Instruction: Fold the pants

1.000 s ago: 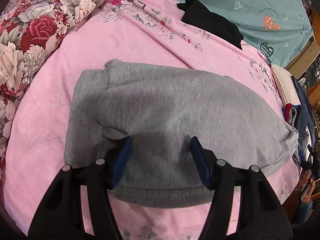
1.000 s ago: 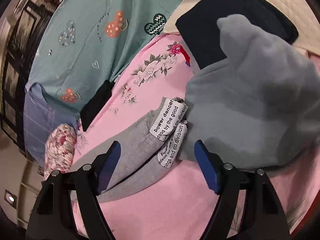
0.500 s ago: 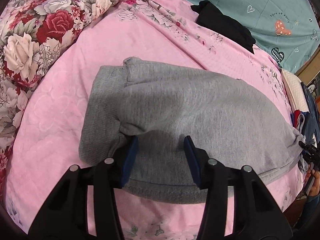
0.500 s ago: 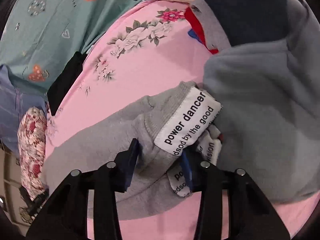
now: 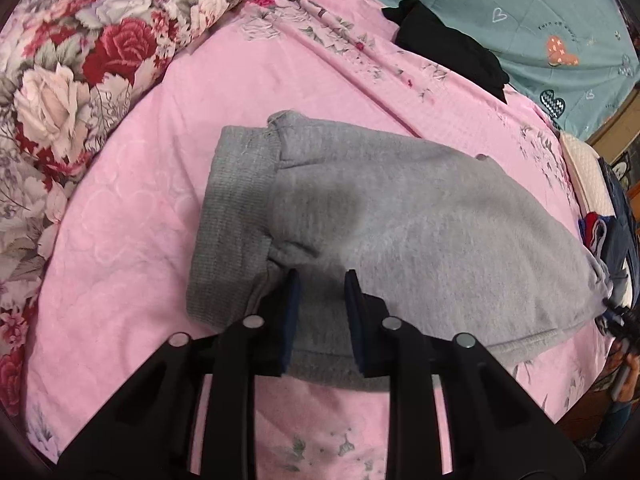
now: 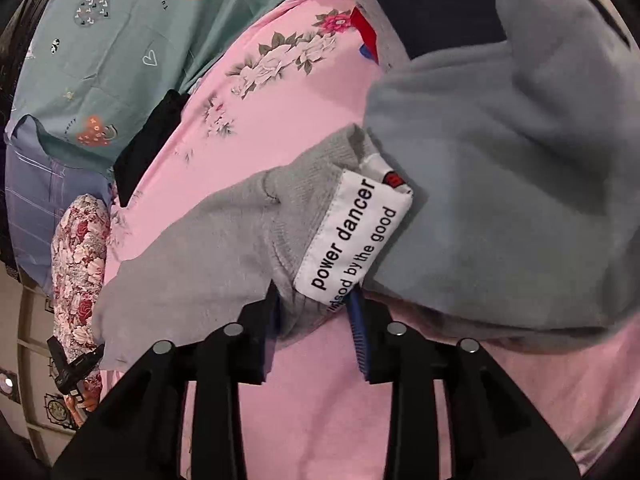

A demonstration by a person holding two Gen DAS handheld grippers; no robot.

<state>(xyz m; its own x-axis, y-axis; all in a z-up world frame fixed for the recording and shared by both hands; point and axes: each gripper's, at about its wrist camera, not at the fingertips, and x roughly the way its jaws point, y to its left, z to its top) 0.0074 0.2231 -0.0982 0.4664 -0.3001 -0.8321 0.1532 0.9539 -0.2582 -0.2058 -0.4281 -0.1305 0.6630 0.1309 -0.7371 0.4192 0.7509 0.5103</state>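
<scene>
While the gray sweatpants (image 5: pixel 400 216) lie on the pink bed sheet (image 5: pixel 152 200), the left tongs (image 5: pixel 320 300) pinch their near edge. The right tongs (image 6: pixel 316 308) pinch the waistband by the white label (image 6: pixel 352 232).

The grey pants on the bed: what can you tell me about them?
The grey pants look like soft fleece sweatpants, folded into a thick bundle lying on the pink bedsheet. A ribbed band shows at one end. A white sewn-in label reads "power dancer". The left gripper pinches the near edge between its fingers; the right gripper pinches the cloth by the label.
</scene>
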